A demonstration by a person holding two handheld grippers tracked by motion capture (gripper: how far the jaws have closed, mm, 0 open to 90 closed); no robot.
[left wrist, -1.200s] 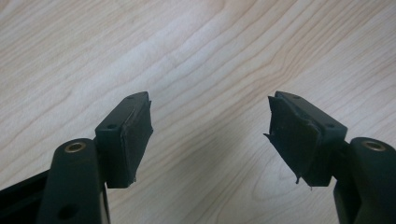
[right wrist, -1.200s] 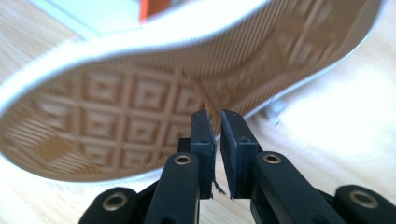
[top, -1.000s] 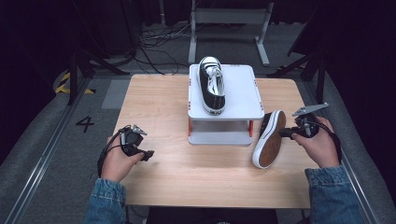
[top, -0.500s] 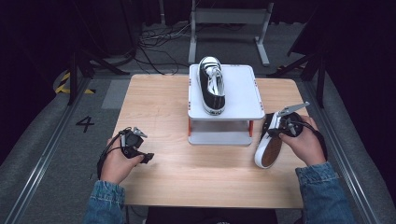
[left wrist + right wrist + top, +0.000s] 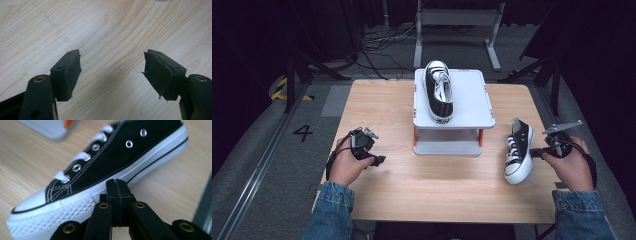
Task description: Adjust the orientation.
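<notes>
A: Right gripper [image 5: 537, 152]?
B: Jaws pressed together, nothing between them, tips just beside the white sole of the black low-top sneaker [image 5: 518, 150]. Sneaker stands on the wooden table [image 5: 412, 185], lower right of the frame, toe toward the bottom edge.
A: Left gripper [image 5: 377, 161]?
B: Lower left, jaws spread wide over bare wood, holding nothing.
A: The other sneaker [image 5: 438, 91]?
B: Centre top, on the white two-tier stand [image 5: 472, 100].

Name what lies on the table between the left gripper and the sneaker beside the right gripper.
In the high view, the white two-tier stand sits between the left gripper and the sneaker on the table, just behind the direct line; the wood in front of it is bare.
</notes>
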